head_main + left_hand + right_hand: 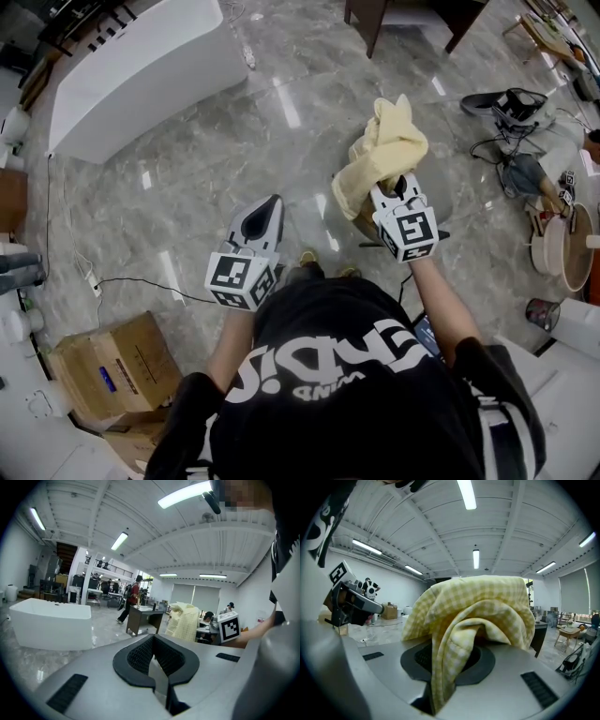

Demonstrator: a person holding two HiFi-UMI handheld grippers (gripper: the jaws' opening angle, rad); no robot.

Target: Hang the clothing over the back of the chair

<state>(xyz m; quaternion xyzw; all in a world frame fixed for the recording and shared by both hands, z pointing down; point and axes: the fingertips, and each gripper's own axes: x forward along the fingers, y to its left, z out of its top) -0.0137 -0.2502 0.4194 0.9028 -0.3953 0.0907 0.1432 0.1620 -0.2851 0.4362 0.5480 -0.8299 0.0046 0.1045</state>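
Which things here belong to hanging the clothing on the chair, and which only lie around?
For the job: yellow checked clothing, gripped in the right gripper jaws; left gripper, empty; brown chair, mostly hidden under the clothing.
Lying about: cardboard box; white tub; floor cable; cream pot.

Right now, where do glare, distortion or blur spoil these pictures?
Head view: ceiling lights glare as white streaks on the polished marble floor. Left gripper view: the wide-angle lens curves the ceiling, and its lamp is overexposed. Right gripper view: the yellow checked garment sits close, slightly soft, hiding the middle.
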